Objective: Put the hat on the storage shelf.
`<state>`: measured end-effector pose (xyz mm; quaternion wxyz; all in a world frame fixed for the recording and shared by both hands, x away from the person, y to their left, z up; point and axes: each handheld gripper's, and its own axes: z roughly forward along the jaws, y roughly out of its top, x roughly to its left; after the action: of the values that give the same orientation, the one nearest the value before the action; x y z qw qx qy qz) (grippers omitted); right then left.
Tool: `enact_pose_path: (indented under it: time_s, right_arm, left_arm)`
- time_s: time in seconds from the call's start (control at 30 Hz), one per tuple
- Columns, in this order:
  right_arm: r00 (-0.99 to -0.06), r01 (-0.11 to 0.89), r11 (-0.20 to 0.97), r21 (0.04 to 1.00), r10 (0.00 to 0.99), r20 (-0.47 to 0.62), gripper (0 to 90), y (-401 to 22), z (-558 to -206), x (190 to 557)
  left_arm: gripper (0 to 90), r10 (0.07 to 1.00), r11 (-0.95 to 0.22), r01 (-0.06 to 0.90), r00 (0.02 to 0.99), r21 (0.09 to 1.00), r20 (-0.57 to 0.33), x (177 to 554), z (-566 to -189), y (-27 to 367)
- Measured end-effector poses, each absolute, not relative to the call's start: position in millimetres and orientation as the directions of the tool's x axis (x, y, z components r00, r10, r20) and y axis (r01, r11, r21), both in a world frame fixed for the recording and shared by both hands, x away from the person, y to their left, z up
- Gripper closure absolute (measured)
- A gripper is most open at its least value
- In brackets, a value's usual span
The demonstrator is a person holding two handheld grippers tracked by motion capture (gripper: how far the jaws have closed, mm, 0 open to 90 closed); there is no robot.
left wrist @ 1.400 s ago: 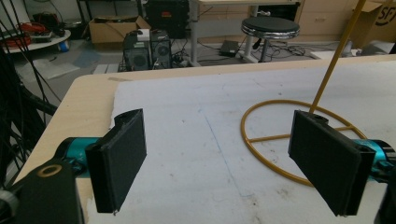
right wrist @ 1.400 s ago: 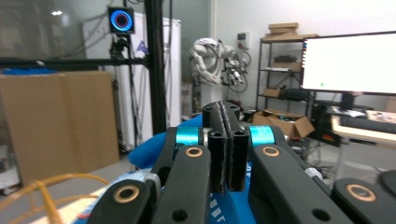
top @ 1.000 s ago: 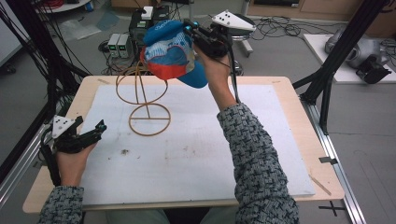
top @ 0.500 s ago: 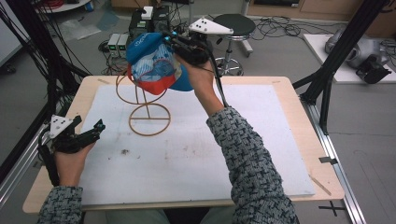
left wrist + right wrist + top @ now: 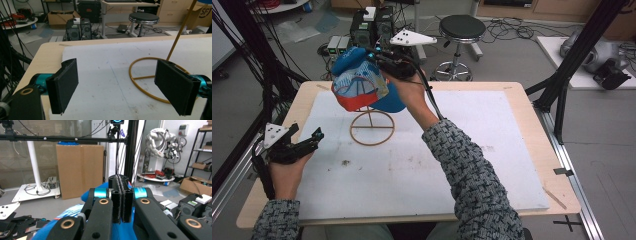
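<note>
A blue cap (image 5: 362, 87) with a red brim and white panels hangs above the gold wire stand (image 5: 372, 129), covering the stand's top. My right gripper (image 5: 372, 54) comes in from the cap's far right and is shut on its blue fabric. In the right gripper view the two jaws (image 5: 121, 180) are pressed flat together, with the blue cap (image 5: 75, 212) below them. My left gripper (image 5: 304, 132) rests open at the table's left edge, well apart from the stand. Between its wide jaws (image 5: 122, 85) I see the stand's ring (image 5: 147, 75) and its slanted rod.
A white mat (image 5: 492, 150) covers most of the wooden table (image 5: 537, 115). Behind the far edge stand computer boxes (image 5: 372, 25) and a black stool (image 5: 462, 27). Black frame posts (image 5: 572, 65) rise at both sides.
The right hand has carried the cap leftward and a little lower, so it now hides the stand's upper loops. The left gripper has stayed where it was.
</note>
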<state>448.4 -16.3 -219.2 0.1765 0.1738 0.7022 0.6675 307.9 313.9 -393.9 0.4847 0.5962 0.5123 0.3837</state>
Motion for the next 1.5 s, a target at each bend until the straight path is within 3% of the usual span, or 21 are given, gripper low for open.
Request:
enact_pose_path:
  time_s: [1.07,1.5]
  right_arm:
    - [-0.885,0.045,0.164,0.985,0.464,-0.037,89.8,14.8,-244.1,453.8]
    - [-0.881,0.066,0.178,0.982,0.473,-0.026,89.8,9.0,-247.6,452.6]
  left_arm:
    - [19.5,0.982,-0.004,0.235,0.183,0.972,-0.040,307.5,-392.7,314.6]
    - [19.5,0.982,-0.004,0.234,0.185,0.972,-0.040,307.2,-392.2,314.2]
